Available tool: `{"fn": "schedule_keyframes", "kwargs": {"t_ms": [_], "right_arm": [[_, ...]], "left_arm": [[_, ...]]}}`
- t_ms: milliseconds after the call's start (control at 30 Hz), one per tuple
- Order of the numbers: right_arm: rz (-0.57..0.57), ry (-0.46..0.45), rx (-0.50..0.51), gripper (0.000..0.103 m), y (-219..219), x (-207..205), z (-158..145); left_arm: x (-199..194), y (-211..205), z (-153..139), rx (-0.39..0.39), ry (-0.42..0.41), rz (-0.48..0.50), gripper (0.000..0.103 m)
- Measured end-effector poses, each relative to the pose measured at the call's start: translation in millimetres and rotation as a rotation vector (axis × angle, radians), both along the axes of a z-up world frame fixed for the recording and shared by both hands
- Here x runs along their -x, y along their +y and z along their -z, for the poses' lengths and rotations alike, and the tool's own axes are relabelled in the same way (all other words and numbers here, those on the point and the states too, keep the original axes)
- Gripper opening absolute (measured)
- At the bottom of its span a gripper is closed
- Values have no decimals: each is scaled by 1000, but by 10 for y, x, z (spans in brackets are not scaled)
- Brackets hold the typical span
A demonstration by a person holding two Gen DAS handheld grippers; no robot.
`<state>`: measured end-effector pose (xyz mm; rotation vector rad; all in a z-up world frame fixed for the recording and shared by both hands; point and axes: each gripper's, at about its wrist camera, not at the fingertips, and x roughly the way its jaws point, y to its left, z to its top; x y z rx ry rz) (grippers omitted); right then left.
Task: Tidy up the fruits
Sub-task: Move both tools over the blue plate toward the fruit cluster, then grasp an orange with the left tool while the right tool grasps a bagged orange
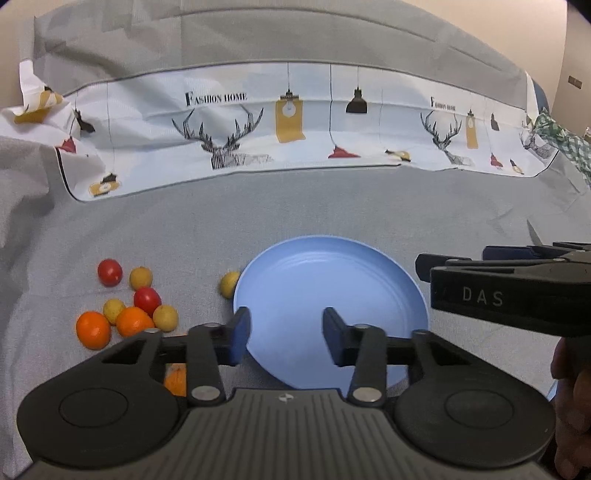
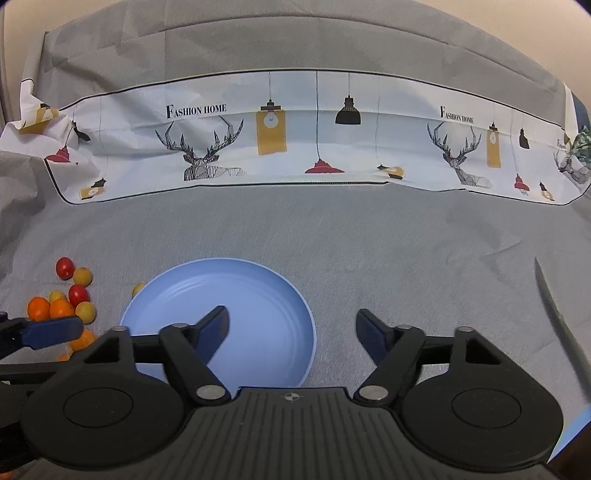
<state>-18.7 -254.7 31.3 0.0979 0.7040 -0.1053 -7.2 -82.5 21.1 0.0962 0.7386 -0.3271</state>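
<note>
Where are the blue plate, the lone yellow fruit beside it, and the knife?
Blue plate (image 2: 236, 291), right wrist view, bare middle of its floor.
Lone yellow fruit (image 1: 229, 283), left wrist view, middle of its skin.
Knife (image 2: 554, 310), right wrist view, middle of its blade.

It looks like a staged indoor recording setup rather than a lived-in home: grey cloth (image 2: 369, 240) drapes the worktop and backdrop, a "Fashion Home" printed sheet (image 2: 314, 136) is laid across, and beige walls (image 2: 498, 22) stand behind.
</note>
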Motion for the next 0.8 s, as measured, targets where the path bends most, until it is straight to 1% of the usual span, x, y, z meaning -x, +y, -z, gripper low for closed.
{"fn": "schedule_keyframes", "kwargs": {"t_ms": [33, 67, 100, 200, 333, 400, 500, 567, 600, 700, 733, 800], "right_arm": [[2, -8, 1, 62, -1, 7, -3], [5, -16, 3, 60, -2, 15, -7], [7, -22, 7, 55, -8, 11, -13], [14, -44, 2, 48, -11, 11, -30], [15, -56, -19, 47, 7, 11, -41], [12, -68, -28, 47, 27, 15, -56], [12, -85, -30, 46, 60, 33, -79], [17, -92, -33, 47, 63, 43, -90], [19, -94, -38, 46, 59, 48, -100], [28, -107, -47, 47, 56, 75, -130], [29, -111, -50, 47, 57, 85, -137], [27, -120, -63, 47, 62, 103, -163]], "left_arm": [[9, -5, -3, -3, -13, 0, 36], [17, -7, -9, -4, -26, 2, 31], [31, -7, -15, -5, -42, 5, 30], [43, -5, -36, -2, -61, 17, 24], [91, 31, -86, 19, -82, 48, 24], [120, 45, -115, 23, -88, 71, 22], [177, 57, -172, 20, -91, 131, 22], [207, 62, -246, 7, -99, 189, 21], [234, 63, -295, -11, -118, 226, 21], [324, 110, -479, -75, -222, 359, 21], [344, 153, -545, -96, -260, 390, 21], [369, 258, -604, -104, -294, 415, 22]]}}
